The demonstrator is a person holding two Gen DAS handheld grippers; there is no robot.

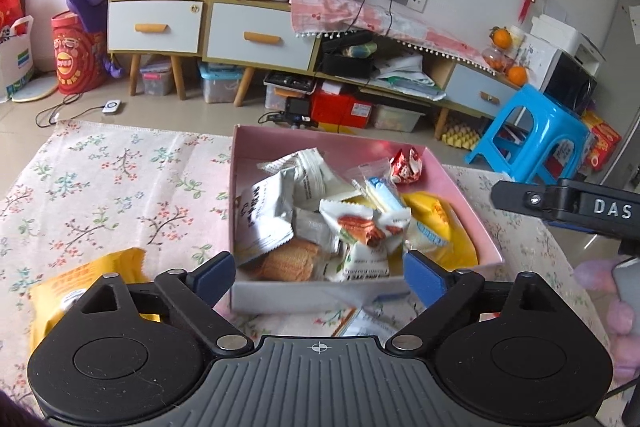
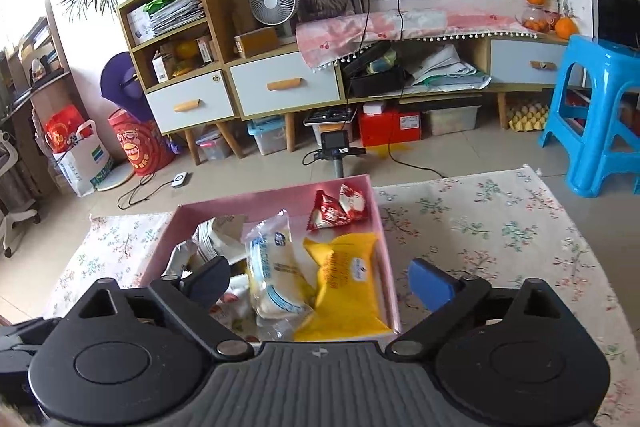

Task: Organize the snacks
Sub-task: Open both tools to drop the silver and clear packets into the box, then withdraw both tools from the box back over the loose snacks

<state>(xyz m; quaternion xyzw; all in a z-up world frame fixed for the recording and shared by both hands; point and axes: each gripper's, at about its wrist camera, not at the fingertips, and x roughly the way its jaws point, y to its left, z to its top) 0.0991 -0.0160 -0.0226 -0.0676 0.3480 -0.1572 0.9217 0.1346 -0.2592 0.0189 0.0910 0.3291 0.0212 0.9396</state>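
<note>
Left gripper (image 1: 320, 273): jaws spread wide, nothing between them; poised over the near wall of the pink box, blue pads either side of the near end of the pile.
Right gripper (image 2: 322, 281): jaws also wide apart, holding nothing; it hangs above the box's near right part, its left finger over the box, its right finger outside the box over the cloth. In the left wrist view its black body (image 1: 568, 205) juts in from the right edge.
Pink box (image 1: 460, 187): open, shallow, square, sitting on the floral tablecloth toward the far edge of the tabletop.
Box contents: heaped wrapped snacks. Red-and-white packet (image 2: 338, 209) in the far right corner; yellow packet (image 2: 346, 283) along the right wall; clear blue-printed packet (image 2: 274, 267) just left of it, leaning on it; white packets (image 1: 272, 211) on the left side; ridged biscuit pack (image 1: 286, 263) against the near wall.
Outside the box: a second yellow packet (image 1: 86, 285) lies on the cloth near the table's near left, partly hidden by the left gripper's body; another flat packet (image 1: 360, 323) lies just in front of the box.
Floral tablecloth (image 1: 112, 187): covers the whole tabletop.
Background: blue plastic stool (image 2: 596, 115) beyond the far right corner, on the floor.
</note>
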